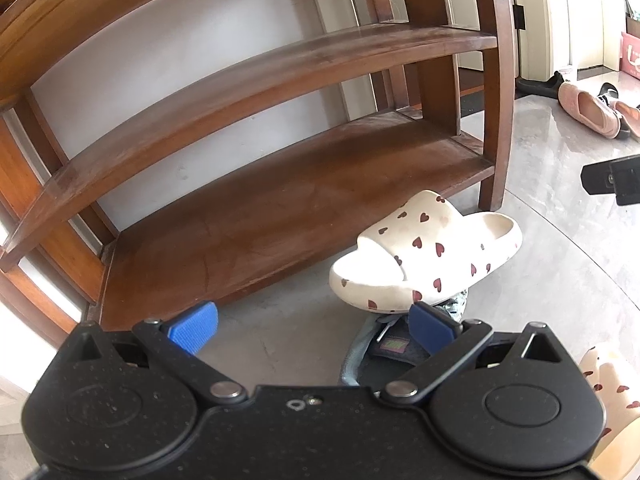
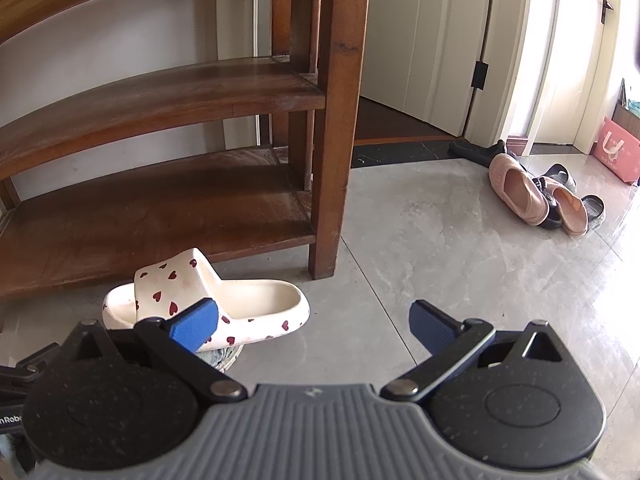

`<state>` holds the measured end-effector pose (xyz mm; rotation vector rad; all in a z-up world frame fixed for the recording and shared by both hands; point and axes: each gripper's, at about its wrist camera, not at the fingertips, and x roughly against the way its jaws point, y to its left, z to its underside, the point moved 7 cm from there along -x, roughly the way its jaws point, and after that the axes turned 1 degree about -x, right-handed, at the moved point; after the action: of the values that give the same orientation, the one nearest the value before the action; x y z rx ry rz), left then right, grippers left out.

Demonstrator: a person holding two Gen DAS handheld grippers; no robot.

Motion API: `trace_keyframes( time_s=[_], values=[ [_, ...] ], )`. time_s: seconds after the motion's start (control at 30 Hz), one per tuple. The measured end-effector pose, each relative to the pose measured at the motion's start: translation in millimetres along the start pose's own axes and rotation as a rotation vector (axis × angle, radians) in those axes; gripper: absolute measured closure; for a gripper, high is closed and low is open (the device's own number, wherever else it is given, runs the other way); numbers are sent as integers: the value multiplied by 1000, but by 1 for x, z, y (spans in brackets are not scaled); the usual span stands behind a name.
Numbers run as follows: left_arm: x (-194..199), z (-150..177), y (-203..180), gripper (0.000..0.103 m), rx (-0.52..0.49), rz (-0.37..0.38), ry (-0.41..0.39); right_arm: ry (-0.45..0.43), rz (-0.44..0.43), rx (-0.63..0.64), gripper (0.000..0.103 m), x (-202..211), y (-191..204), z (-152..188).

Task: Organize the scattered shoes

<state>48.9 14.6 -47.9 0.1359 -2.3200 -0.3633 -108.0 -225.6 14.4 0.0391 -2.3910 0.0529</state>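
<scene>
A white slipper with red hearts [image 1: 428, 250] lies on the grey floor in front of the wooden shoe rack's bottom shelf [image 1: 280, 208], resting partly on a bluish-grey shoe [image 1: 392, 350]. It also shows in the right wrist view [image 2: 208, 300]. A second heart slipper [image 1: 612, 392] is at the lower right edge. My left gripper [image 1: 314, 330] is open and empty, just short of the slipper. My right gripper [image 2: 314, 328] is open and empty above the floor, right of the slipper. The rack shelves [image 2: 160, 104] hold nothing visible.
A pile of pink and black shoes [image 2: 540, 196] lies on the floor near the doorway, also seen in the left wrist view [image 1: 592, 112]. A pink bag [image 2: 616, 148] stands at the far right. The rack's front right leg [image 2: 332, 184] stands close to the slipper.
</scene>
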Motion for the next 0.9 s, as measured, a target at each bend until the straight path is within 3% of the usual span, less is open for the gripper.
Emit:
trace_keyframes(
  time_s=[0.33,0.57,0.9],
  values=[
    [9,10,42,1,-37,-91,5,-28,-63,53,0,4,20,-3],
    [18,27,80,1,-89,-157,-1,-89,-166,97,0,11,50,1],
    [26,72,127,0,-23,-225,49,-93,-317,98,0,17,82,6]
  ],
)
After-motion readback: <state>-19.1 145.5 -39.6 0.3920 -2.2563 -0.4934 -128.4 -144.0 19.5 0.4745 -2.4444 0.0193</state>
